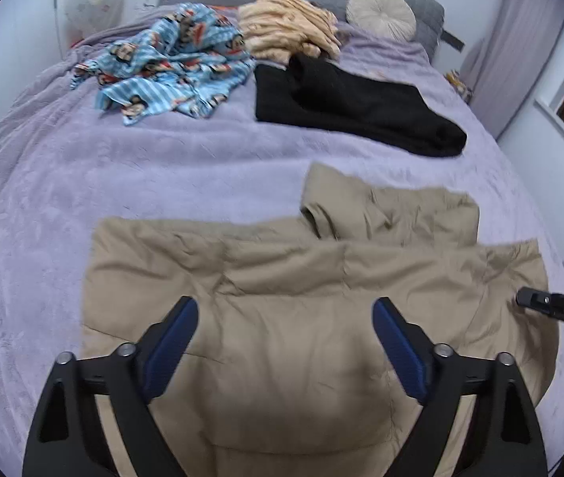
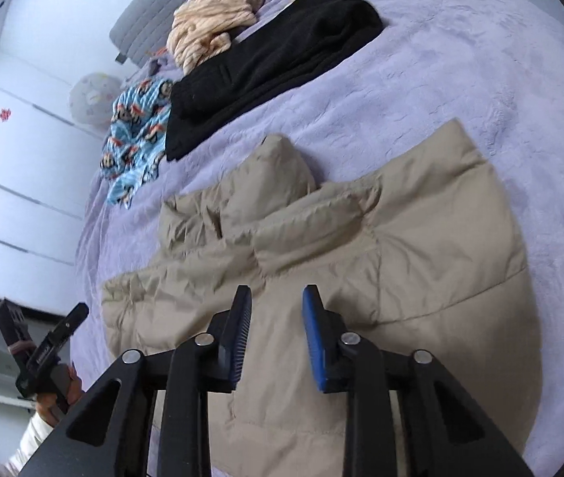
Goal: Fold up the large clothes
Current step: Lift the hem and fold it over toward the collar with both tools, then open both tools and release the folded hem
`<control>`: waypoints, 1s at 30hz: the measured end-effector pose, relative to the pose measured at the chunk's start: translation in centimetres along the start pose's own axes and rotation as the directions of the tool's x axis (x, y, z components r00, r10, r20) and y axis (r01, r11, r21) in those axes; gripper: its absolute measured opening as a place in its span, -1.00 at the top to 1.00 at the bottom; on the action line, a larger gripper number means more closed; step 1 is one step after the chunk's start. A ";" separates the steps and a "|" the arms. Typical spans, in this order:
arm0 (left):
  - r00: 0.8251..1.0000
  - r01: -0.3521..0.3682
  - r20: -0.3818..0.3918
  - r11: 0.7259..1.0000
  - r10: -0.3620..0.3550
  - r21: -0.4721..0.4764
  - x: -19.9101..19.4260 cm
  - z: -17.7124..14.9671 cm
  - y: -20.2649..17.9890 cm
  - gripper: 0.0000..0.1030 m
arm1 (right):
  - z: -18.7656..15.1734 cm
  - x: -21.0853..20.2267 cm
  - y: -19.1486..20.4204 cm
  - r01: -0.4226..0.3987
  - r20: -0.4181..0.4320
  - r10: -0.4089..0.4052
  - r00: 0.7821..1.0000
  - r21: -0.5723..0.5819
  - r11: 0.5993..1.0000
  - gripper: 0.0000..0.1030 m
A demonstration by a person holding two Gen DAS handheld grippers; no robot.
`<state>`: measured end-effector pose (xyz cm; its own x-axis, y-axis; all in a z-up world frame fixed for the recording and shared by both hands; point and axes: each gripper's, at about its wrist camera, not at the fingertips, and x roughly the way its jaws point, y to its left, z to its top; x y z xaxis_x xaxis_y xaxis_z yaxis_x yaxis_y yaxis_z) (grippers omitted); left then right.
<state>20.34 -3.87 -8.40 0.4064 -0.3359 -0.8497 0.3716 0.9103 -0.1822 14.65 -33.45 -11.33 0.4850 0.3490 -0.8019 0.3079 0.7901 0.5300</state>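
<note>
Pillow (image 1: 381, 13) only in left view

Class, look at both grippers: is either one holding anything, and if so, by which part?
Nothing is held. The left gripper and right gripper are both open above the tan jacket.
</note>
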 end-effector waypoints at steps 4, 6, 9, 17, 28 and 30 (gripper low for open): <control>0.998 -0.028 -0.062 0.999 0.027 -0.016 5.1 -1.0 -1.5 -0.61 | -1.4 3.8 1.7 0.037 -0.028 -0.040 0.999 -0.114 0.993 0.55; 0.998 -0.047 -0.048 0.998 0.045 -0.044 6.9 -0.5 -1.2 -0.62 | -1.5 5.7 1.3 0.068 -0.029 -0.072 0.997 -0.119 0.991 0.60; 0.997 -0.070 -0.044 0.996 0.068 -0.062 8.9 0.7 -0.9 -0.62 | -1.0 7.2 0.4 0.096 -0.005 -0.097 0.995 -0.108 0.989 0.81; 0.985 -0.171 0.003 0.985 0.171 0.007 7.6 2.3 1.3 -0.62 | 2.3 7.0 -2.1 0.126 0.016 -0.125 0.992 -0.034 0.992 1.00; 0.962 -0.273 -0.057 0.957 0.268 -0.100 11.2 2.4 8.1 -0.86 | 4.0 3.8 -12.6 0.277 0.085 -0.291 0.953 0.145 0.950 1.00; 0.959 -0.282 -0.067 0.953 0.276 -0.108 11.7 2.6 8.2 -0.94 | 4.1 4.5 -12.3 0.321 0.088 -0.331 0.939 0.116 0.940 1.00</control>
<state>30.30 -0.95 -18.58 0.4367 -0.0548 -0.8979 0.1497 0.9887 0.0125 16.43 -43.63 -20.36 0.4255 0.0218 -0.9047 0.5397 0.7963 0.2731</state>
